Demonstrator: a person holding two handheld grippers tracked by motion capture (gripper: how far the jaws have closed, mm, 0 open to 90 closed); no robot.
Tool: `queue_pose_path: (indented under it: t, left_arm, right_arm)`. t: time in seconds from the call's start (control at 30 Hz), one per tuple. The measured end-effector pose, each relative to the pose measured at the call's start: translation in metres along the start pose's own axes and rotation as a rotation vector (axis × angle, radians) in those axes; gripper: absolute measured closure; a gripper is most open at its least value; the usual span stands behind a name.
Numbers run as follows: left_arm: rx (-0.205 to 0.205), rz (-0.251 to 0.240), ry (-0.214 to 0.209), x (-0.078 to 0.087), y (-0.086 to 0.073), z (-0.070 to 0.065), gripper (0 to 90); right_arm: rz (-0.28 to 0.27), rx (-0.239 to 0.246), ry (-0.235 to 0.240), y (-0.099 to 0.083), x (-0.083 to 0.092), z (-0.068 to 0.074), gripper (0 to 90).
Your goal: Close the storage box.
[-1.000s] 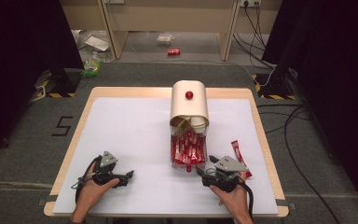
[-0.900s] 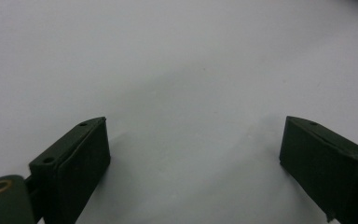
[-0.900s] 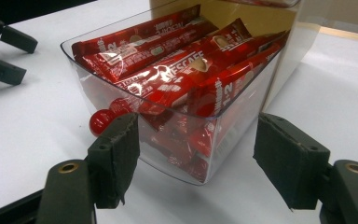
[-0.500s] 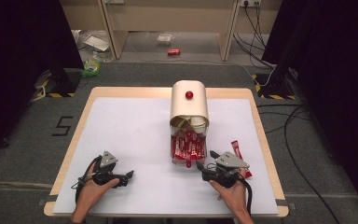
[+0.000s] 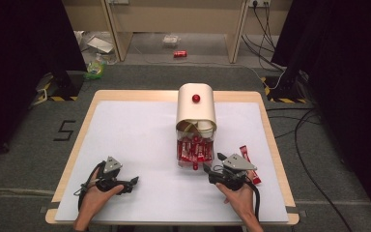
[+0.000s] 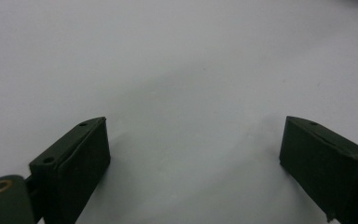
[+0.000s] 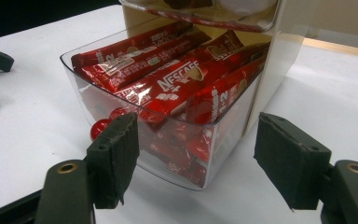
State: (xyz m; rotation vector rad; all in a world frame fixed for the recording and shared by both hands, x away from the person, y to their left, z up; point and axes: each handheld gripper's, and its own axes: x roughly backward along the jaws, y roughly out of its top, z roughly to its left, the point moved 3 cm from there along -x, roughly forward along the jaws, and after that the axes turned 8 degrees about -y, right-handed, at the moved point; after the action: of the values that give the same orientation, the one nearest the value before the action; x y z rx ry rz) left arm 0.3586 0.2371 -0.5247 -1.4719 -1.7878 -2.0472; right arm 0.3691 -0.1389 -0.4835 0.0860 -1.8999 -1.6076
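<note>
Clear plastic is what the drawer (image 7: pixel 177 116) is made of, and it is packed with red coffee sticks (image 7: pixel 168 81). It is pulled out from the cream box (image 5: pixel 196 107) toward the person, right in front of the right gripper (image 7: pixel 196 158). That gripper's jaws are held wide apart around the drawer's front, perhaps touching nothing. The left gripper (image 6: pixel 193 163) is kept far off, jaws apart over bare table (image 6: pixel 177 60).

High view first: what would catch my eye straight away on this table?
A cream cabinet with a red knob stands mid-table, its clear drawer pulled out and packed with red coffee sachets. The right gripper sits open just before that drawer. Two more loose sachets lie at the gripper's right, and the left gripper rests open on the bare white table.
</note>
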Motion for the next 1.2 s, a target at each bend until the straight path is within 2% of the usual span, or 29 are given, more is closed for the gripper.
queue_pose_path:
  t: [0.97, 1.07, 1.2]
  left_arm:
    - [0.0, 0.0, 0.0, 0.0, 0.0, 0.0, 7.7]
    - [0.0, 0.0, 0.001, 0.0, 0.0, 0.0, 7.7]
    - [-0.001, -0.001, 0.001, 0.0, 0.0, 0.0, 7.6]
  right_arm:
    - [-0.008, 0.006, -0.028, 0.006, -0.013, -0.007, 31.0]
    - [-0.01, -0.011, -0.028, 0.006, -0.015, -0.007, 31.1]
    - [-0.013, -0.01, -0.029, 0.007, -0.017, -0.008, 31.1]
